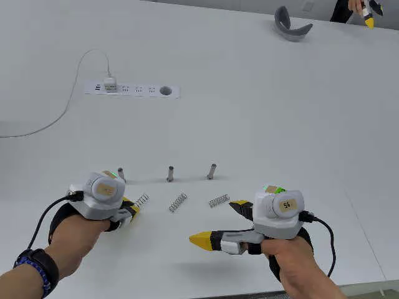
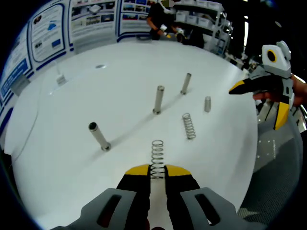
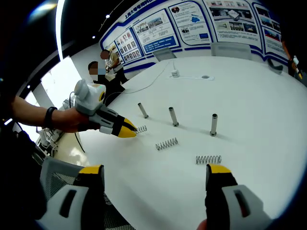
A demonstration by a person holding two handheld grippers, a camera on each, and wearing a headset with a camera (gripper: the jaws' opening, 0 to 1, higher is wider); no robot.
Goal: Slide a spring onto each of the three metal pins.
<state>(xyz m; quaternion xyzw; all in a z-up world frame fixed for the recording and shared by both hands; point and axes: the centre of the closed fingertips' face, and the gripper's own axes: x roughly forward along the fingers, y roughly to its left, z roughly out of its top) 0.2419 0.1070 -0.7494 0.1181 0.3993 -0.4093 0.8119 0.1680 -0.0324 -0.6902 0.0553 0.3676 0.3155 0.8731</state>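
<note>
Leftmost in the head view, at lower left, the left gripper (image 1: 131, 210) has its yellow tips pinched on the near end of the left spring (image 1: 141, 199), which lies flat on the white table (image 1: 262, 118). The left gripper view shows that spring's end caught between the closed tips. A tan sticker (image 1: 107, 190) on the gripper's round housing is too blurred to read.

At upper left lies a white power strip (image 1: 140, 91) with a white charger (image 1: 110, 83) plugged in; its markings are too small to make out.

Across the middle of the frame stand the left pin (image 1: 121, 174), middle pin (image 1: 170, 174) and right pin (image 1: 212, 171), all upright and bare. Just below that row, the middle spring (image 1: 177, 202) and right spring (image 1: 219, 200) lie on the table, apart from the pins.

At lower right, the right gripper (image 1: 221, 222) has its jaws spread wide with nothing between them. The label (image 1: 287, 205) on its top reads "56".

At upper right, a grey curved band (image 1: 290, 25) rests on the table.

Along the top of the right gripper view, blue-and-white posters (image 3: 192, 21) line the wall, their text too small to read.
</note>
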